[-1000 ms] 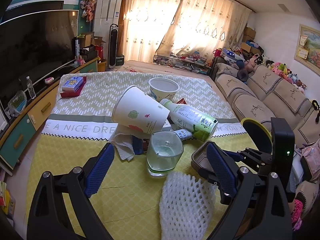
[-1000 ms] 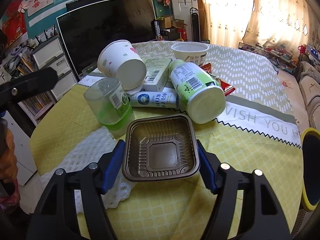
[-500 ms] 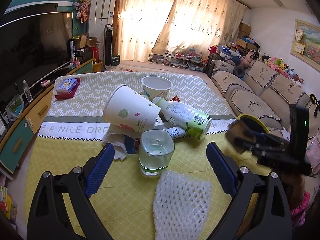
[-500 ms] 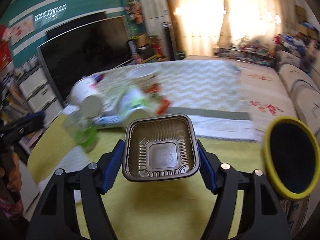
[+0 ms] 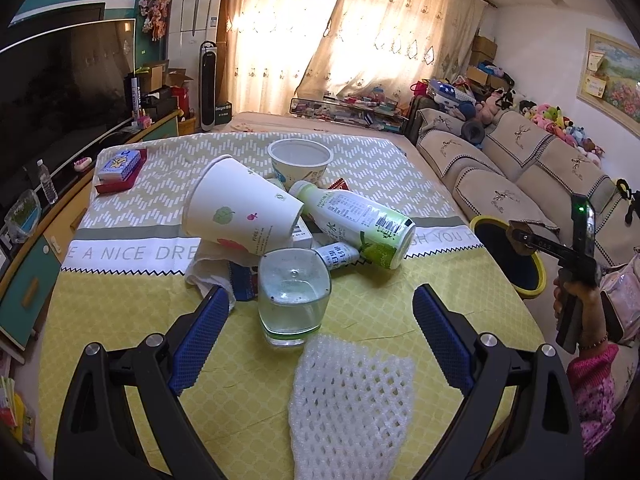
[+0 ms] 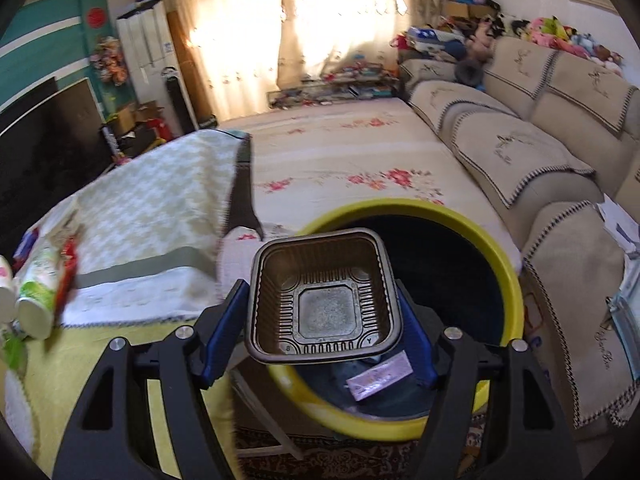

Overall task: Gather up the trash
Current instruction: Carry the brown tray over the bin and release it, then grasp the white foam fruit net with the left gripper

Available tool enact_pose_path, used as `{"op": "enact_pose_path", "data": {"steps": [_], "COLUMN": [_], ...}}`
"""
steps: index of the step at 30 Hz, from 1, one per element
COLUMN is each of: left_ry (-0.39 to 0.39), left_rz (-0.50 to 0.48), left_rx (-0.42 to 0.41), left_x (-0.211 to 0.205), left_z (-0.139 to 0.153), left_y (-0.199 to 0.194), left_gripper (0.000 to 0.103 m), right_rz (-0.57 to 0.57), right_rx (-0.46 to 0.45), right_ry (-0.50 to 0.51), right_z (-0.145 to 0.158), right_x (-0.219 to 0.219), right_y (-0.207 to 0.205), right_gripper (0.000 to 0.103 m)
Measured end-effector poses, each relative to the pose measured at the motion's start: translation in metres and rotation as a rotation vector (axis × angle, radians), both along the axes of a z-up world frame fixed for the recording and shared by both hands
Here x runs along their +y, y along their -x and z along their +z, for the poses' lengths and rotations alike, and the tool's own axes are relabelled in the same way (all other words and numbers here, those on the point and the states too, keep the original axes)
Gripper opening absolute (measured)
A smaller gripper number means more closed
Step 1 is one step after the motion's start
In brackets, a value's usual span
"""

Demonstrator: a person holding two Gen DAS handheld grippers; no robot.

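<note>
Right wrist view: right gripper (image 6: 320,316) clamps brown tray (image 6: 322,300) above yellow bin (image 6: 508,264). Centre it over opening w/ care, then release. Left gripper (image 5: 320,320) spread, empty.

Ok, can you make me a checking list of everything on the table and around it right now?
Surface: yellow tablecloth, patterned.
Job's things: brown plastic tray over yellow-rimmed bin; paper cup and green bottle lying down; clear cup upright; foam net.
Clutter: white bowl, small box.
Grippers: left hand-held gripper open, empty; right hand-held gripper shut on tray.
Cables: nothing seen.
Surroundings: TV, sofa, curtains.
</note>
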State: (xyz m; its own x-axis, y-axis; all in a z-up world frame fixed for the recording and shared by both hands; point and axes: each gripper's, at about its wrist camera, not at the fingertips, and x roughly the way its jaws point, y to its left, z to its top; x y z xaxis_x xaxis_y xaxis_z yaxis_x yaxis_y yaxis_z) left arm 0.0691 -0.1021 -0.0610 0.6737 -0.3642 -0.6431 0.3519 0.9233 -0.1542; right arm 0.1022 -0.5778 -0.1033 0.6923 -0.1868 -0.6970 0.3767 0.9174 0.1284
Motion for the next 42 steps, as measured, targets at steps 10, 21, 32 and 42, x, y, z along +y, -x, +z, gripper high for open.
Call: {"op": "enact_pose_path", "data": {"steps": [10,21,32,42], "left_ry": [-0.01,-0.046,-0.154,-0.167], "left_rz": [-0.028,-0.102,-0.109,-0.131], "left_rx": [0.014,0.093,0.174,0.166], "left_x": [-0.01,-0.017,-0.021,-0.02], "left_z": [-0.006,-0.035,-0.072,-0.08], "left_y": [0.003,0.029,0.042,0.051], "left_gripper": [0.094,0.094,0.095,0.08], "right_rz": [-0.022,0.072,0.074,0.077], "right_rx": [-0.116,-0.314,-0.329,-0.315], "right_ry": [-0.007,0.085,0.11,0.108], "right_z": [0.012,0.039,0.042,0.041], "right_x": [0.013,0.09,0.096,0.096], "right_y": [0.011,0.021,0.024,0.022], "right_gripper": [0.075,0.077,0.079,0.08]}}
